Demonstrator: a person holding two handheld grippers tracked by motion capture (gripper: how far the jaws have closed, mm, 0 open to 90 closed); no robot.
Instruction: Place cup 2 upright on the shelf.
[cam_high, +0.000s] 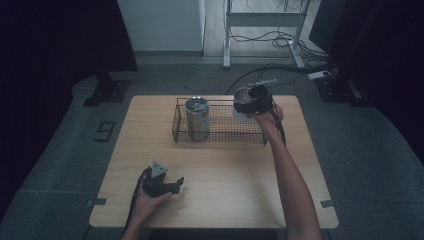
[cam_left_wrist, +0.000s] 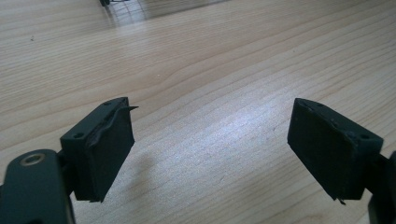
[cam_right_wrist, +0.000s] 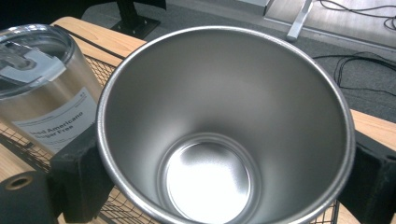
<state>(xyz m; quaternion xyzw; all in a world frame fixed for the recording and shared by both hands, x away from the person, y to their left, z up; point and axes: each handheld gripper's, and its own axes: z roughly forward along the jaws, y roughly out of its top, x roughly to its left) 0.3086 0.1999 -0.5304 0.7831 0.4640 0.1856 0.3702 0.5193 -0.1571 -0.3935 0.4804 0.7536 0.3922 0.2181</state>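
Two steel cups are in play, and the one in hand is an open, lidless stainless-steel tumbler (cam_right_wrist: 224, 135) with a bare, shiny inside. It is clamped between the black jaws of the right gripper (cam_right_wrist: 224, 186), one pad pressing its outer wall on each side just below the rim. In the high view this open cup (cam_high: 241, 104) sits at the right end of a black wire-mesh basket (cam_high: 220, 131), at the level of the basket's rim; whether its base rests on the mesh I cannot tell. The right gripper (cam_high: 254, 102) grips it from the right, with the person's forearm stretched across the table from the bottom edge.

Toward the basket's left end stands the second cup, a stainless-steel tumbler with a clear plastic lid (cam_high: 197, 119) and a white label on its side (cam_right_wrist: 56, 122), upright and well apart from the held one.

The basket lies across the far half of a light wooden table (cam_high: 225, 190). Near the front edge, the left gripper (cam_high: 172, 185) rests in the person's hand close to the tabletop, its jaws spread apart with only bare wood (cam_left_wrist: 210, 116) between them, holding nothing.
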